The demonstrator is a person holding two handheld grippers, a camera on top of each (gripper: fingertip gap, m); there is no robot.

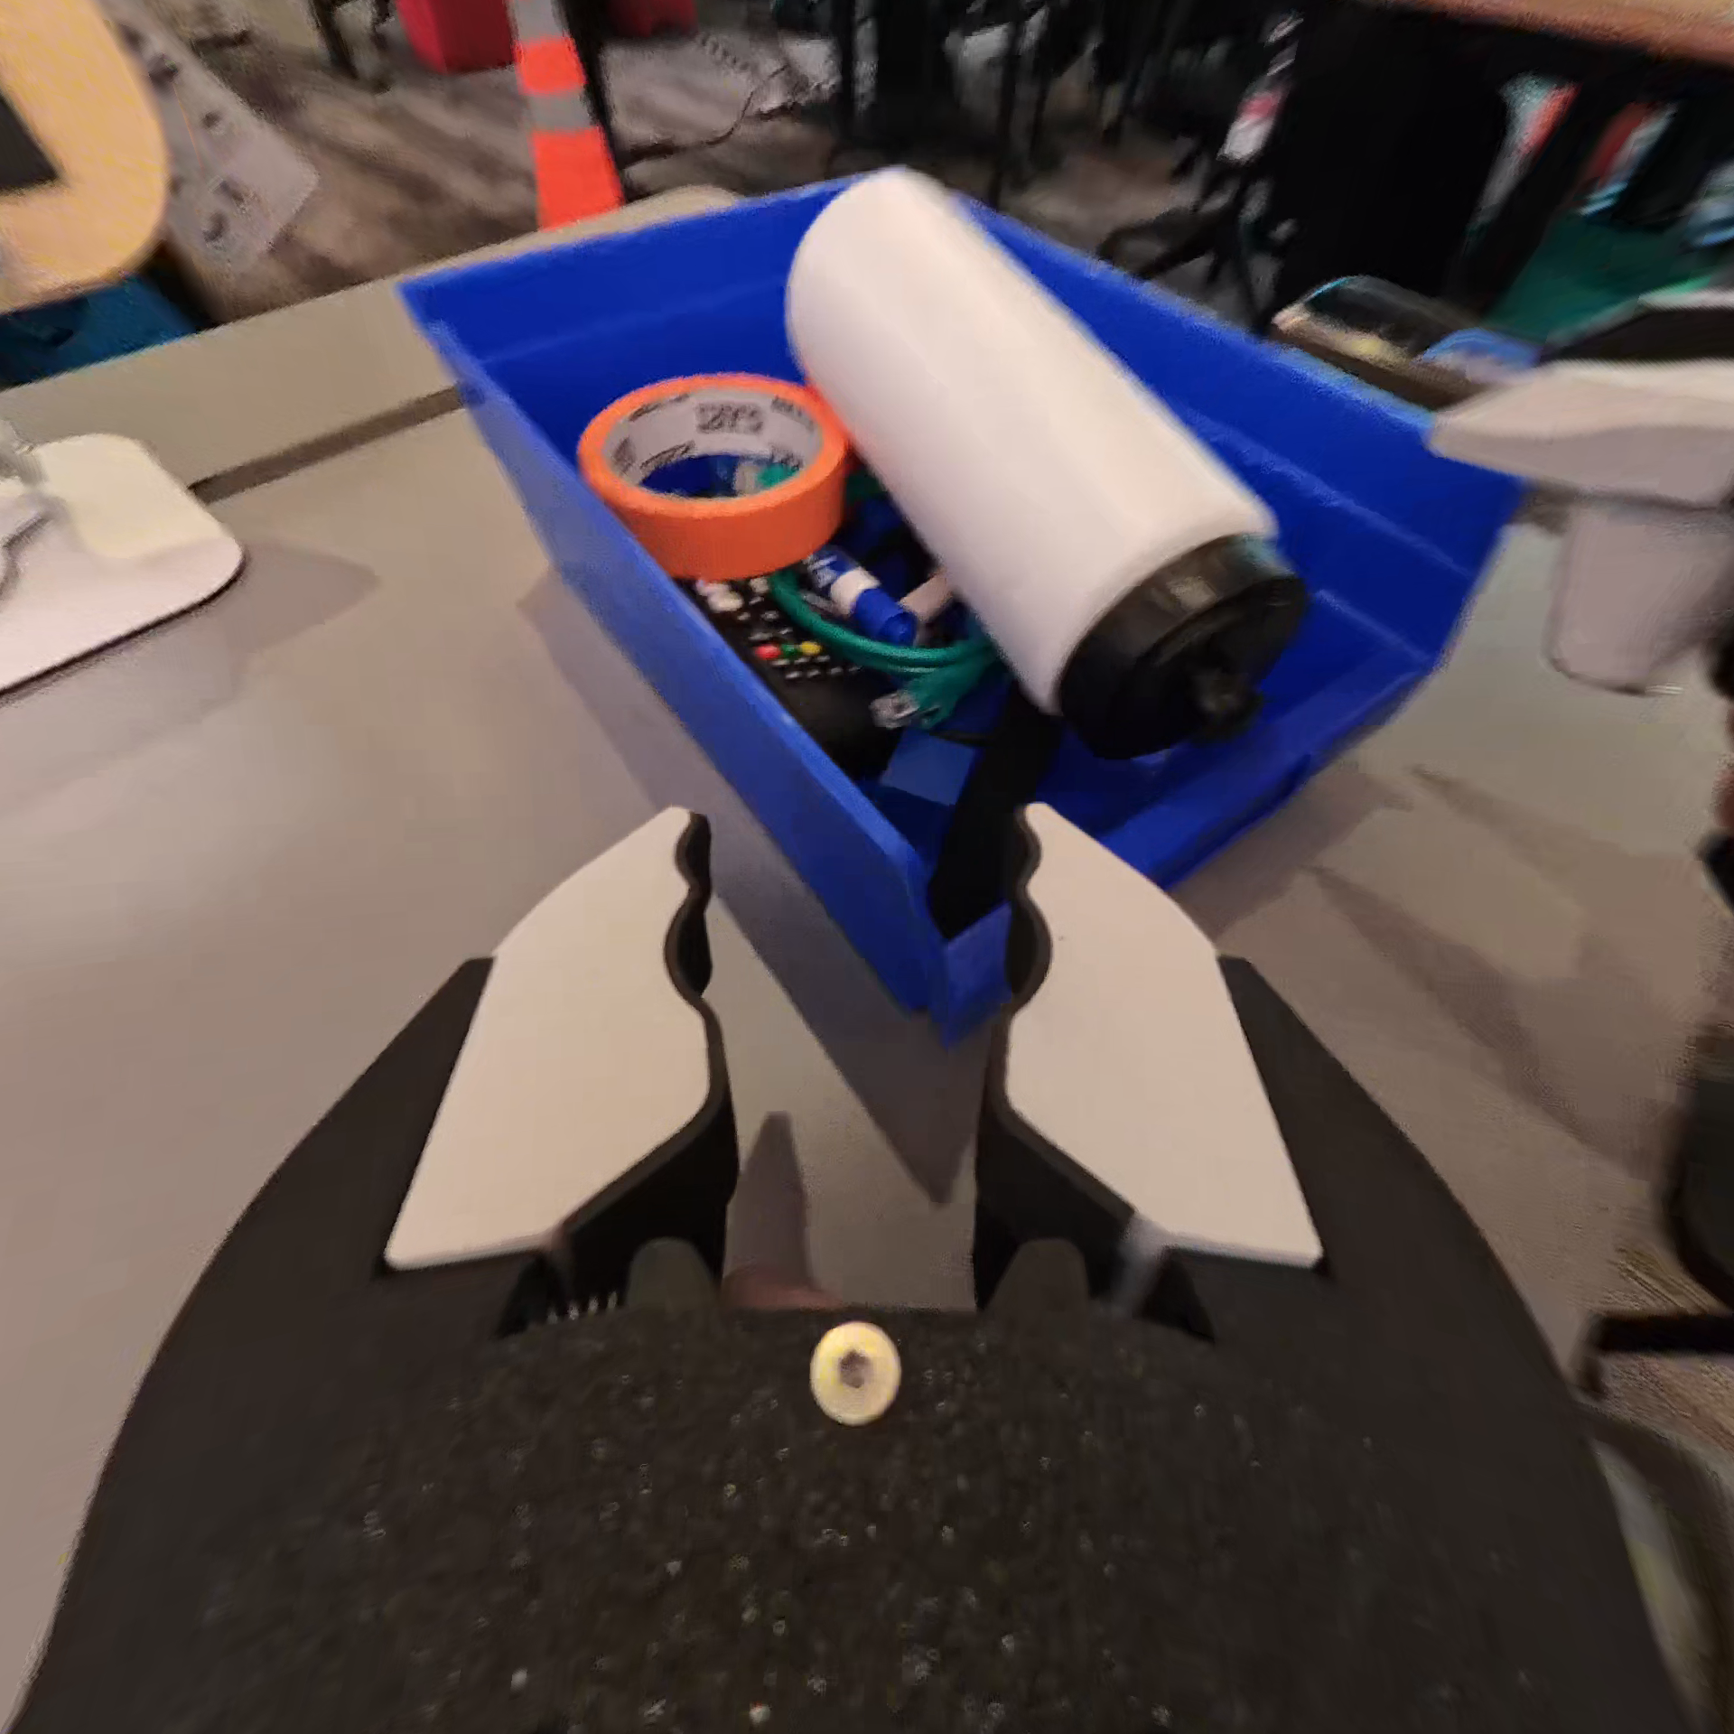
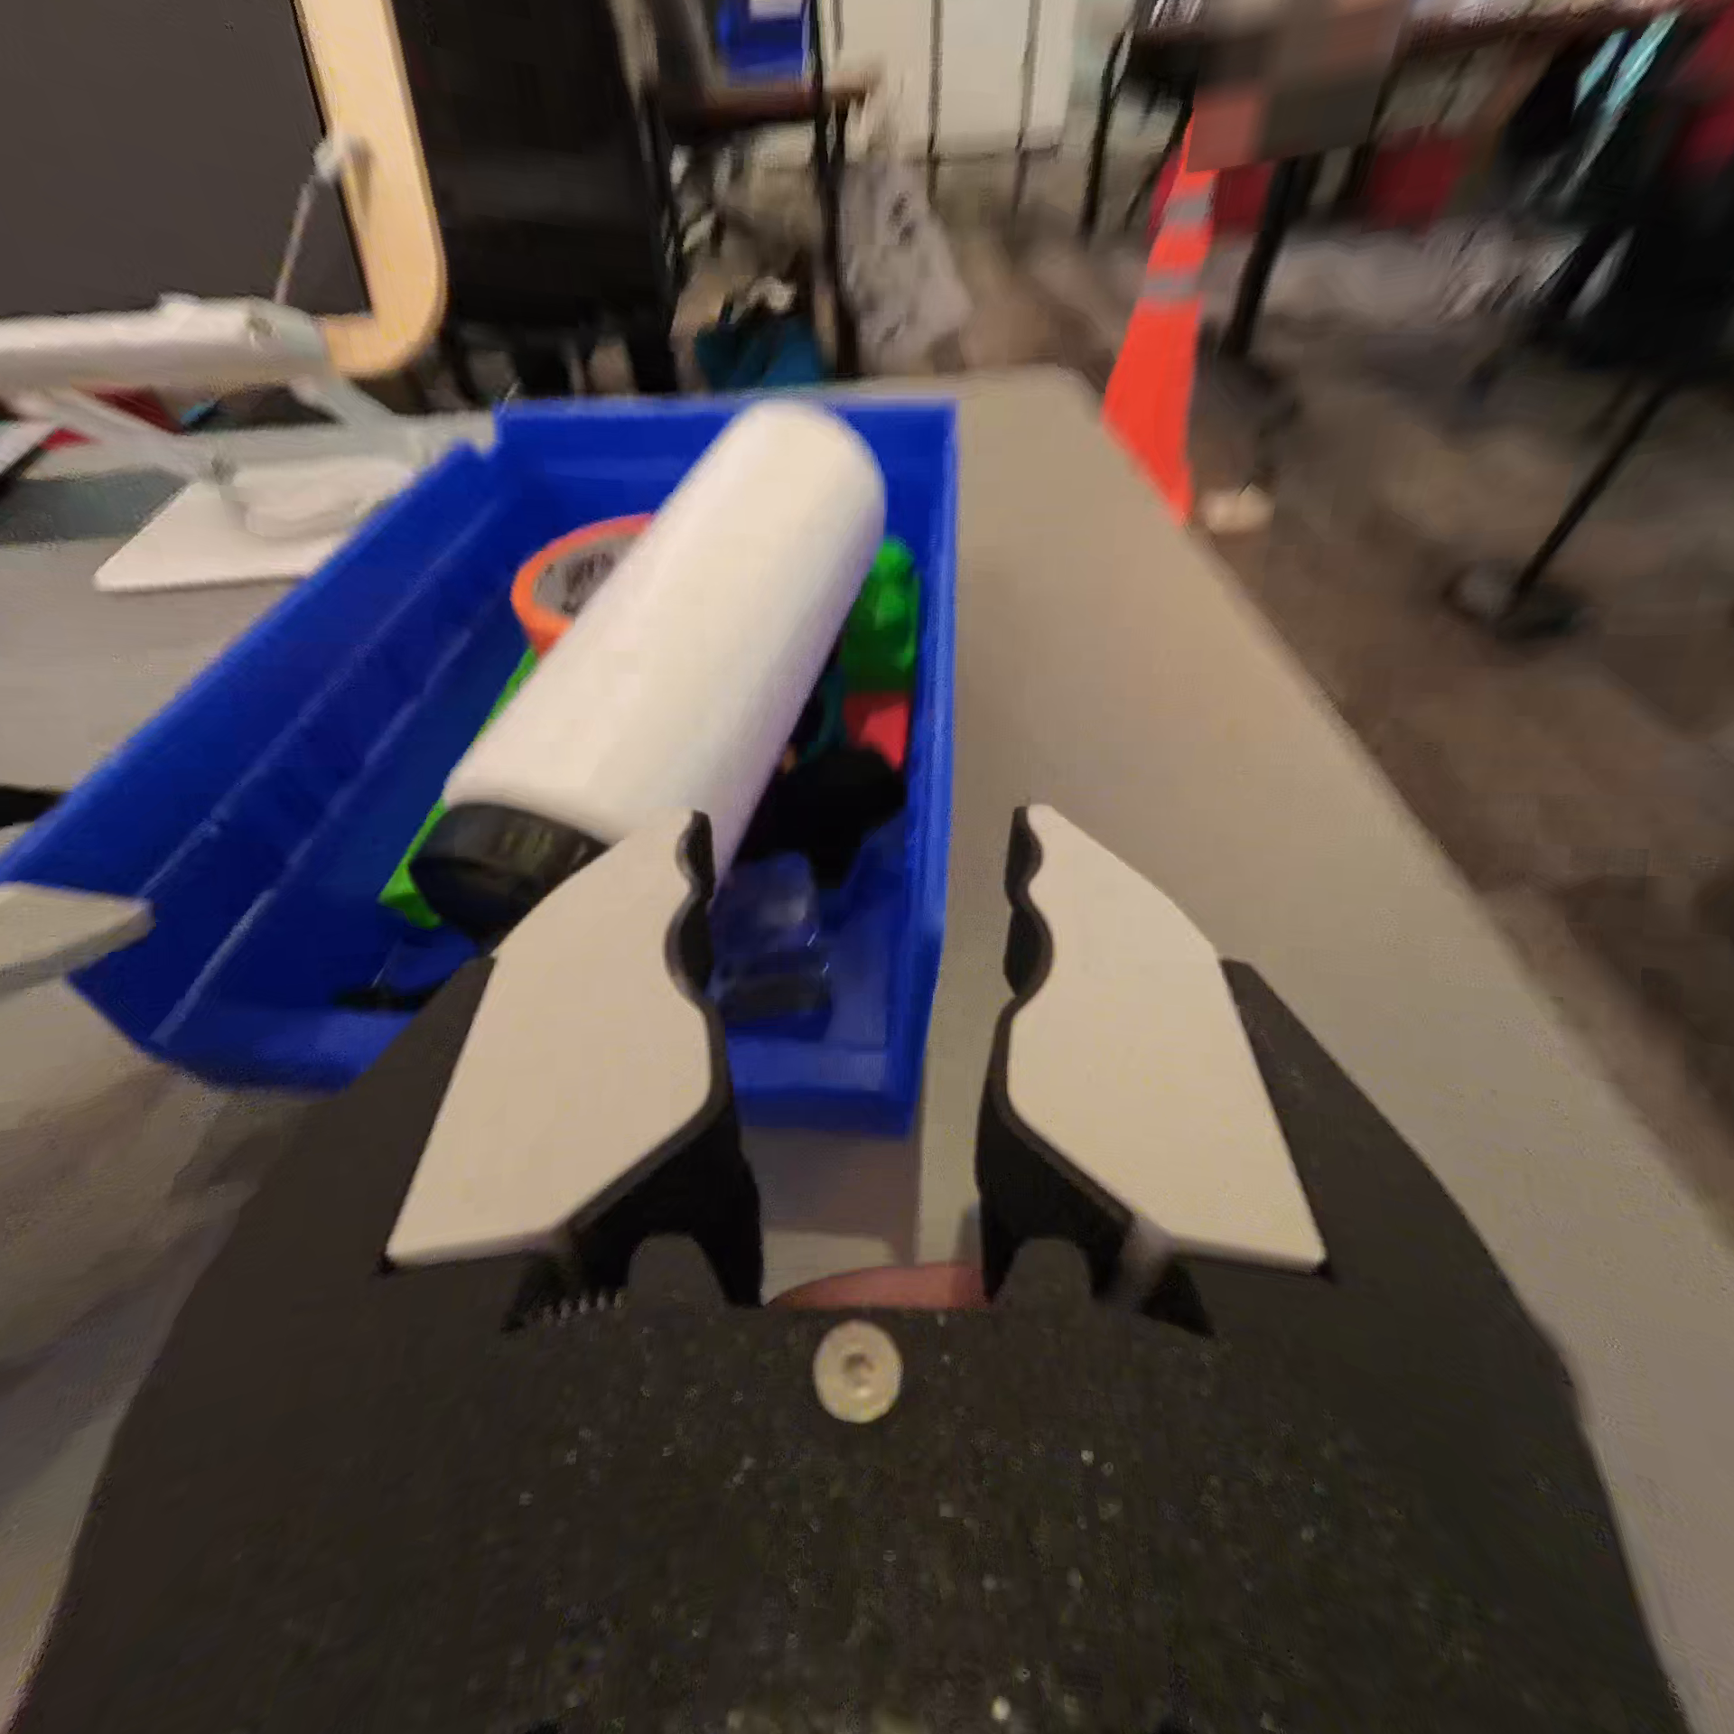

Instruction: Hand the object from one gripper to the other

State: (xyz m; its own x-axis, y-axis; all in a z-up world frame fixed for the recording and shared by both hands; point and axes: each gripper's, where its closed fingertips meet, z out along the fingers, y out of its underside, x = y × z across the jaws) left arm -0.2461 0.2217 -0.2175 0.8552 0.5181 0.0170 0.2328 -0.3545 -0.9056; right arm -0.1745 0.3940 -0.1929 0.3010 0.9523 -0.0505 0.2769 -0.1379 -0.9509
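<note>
A blue bin (image 1: 1361,469) (image 2: 281,713) sits on the grey table. A white bottle with a black lid (image 1: 995,432) (image 2: 694,638) lies on top of its contents. An orange tape roll (image 1: 722,488) (image 2: 563,582), a green cable (image 1: 882,647), a black remote (image 1: 798,657) and green and red pieces (image 2: 882,610) lie beside it. My left gripper (image 1: 859,835) is open and empty, just short of the bin's near corner. My right gripper (image 2: 859,835) is open and empty over the bin's near end. The right gripper also shows at the right edge of the left wrist view (image 1: 1595,450).
A white stand base (image 1: 103,554) (image 2: 235,525) rests on the table to the left. An orange traffic cone (image 1: 563,122) (image 2: 1173,310) stands on the floor beyond the table. Chairs and table legs stand behind. The table's right edge (image 2: 1314,657) runs close to the bin.
</note>
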